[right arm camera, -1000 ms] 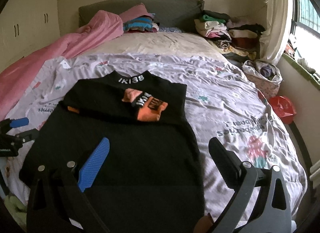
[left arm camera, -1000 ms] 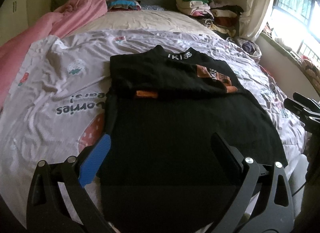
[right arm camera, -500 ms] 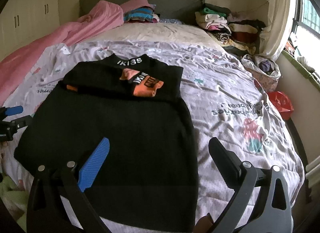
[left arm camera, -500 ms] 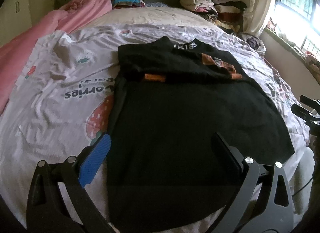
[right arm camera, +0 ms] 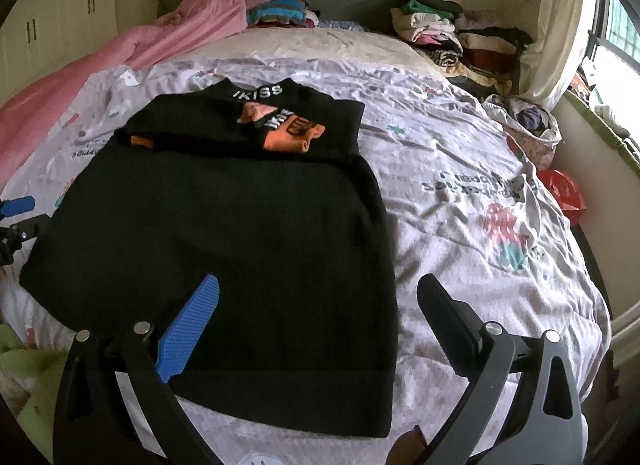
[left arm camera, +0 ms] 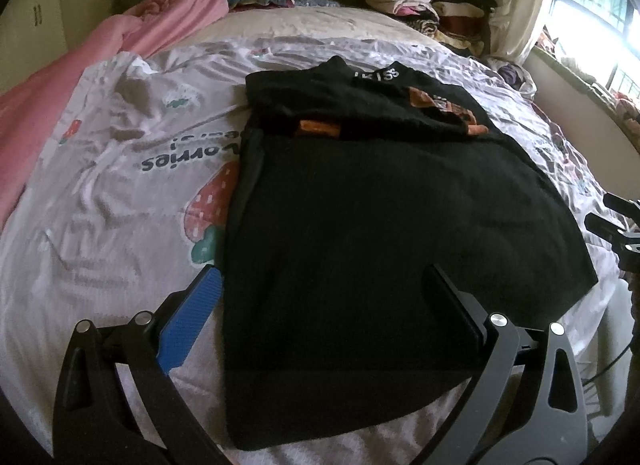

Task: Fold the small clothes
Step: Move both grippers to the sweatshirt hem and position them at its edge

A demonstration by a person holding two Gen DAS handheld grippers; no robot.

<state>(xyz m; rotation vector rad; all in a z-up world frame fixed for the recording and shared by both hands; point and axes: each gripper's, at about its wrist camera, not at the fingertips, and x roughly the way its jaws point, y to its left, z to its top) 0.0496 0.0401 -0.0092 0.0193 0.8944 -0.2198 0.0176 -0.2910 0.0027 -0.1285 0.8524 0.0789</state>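
Observation:
A black sweater [left arm camera: 392, 233] [right arm camera: 240, 241] with orange patches and white collar lettering lies flat on the bed, its sleeves folded in across the chest. My left gripper [left arm camera: 320, 285] hovers open over the sweater's lower left part, nothing between its fingers. My right gripper [right arm camera: 320, 289] hovers open above the lower right hem, also holding nothing. The right gripper's fingers [left arm camera: 616, 225] show at the right edge of the left wrist view. At the left edge of the right wrist view I see the left gripper's blue pad [right arm camera: 18, 205].
The bed is covered by a pale printed sheet [left arm camera: 120, 185]. A pink blanket [right arm camera: 132, 49] lies along the left and back. Piles of folded clothes [right arm camera: 452, 37] sit at the headboard's right, a bag of clothes [right arm camera: 532, 125] and a red bag [right arm camera: 564, 189] by the window wall.
Both grippers have pulled back toward the foot of the bed and risen, so the sweater's bottom hem now shows. Both stay open. The sweater has not moved.

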